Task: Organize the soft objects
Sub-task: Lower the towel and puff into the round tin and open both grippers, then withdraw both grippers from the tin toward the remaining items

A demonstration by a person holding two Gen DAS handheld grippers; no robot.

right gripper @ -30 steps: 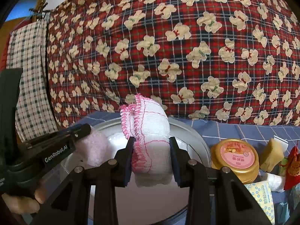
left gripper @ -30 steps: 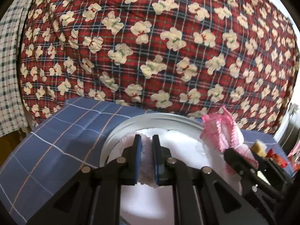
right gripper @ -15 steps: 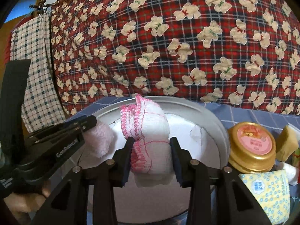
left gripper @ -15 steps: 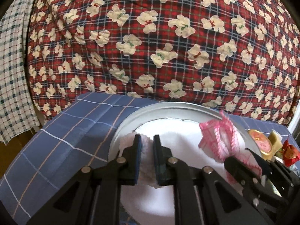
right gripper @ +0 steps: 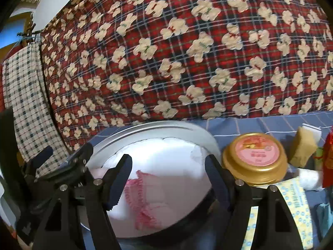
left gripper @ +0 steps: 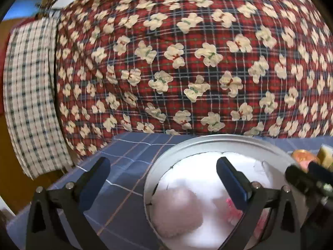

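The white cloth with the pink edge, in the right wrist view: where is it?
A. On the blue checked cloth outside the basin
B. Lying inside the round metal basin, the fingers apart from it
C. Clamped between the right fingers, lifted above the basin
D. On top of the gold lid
B: the white cloth with the pink edge lies in the round metal basin, and the right gripper stands open, not pressing it.

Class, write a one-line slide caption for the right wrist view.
Open right gripper above a pink-trimmed white cloth lying in the round metal tin, gold-lidded jar alongside.
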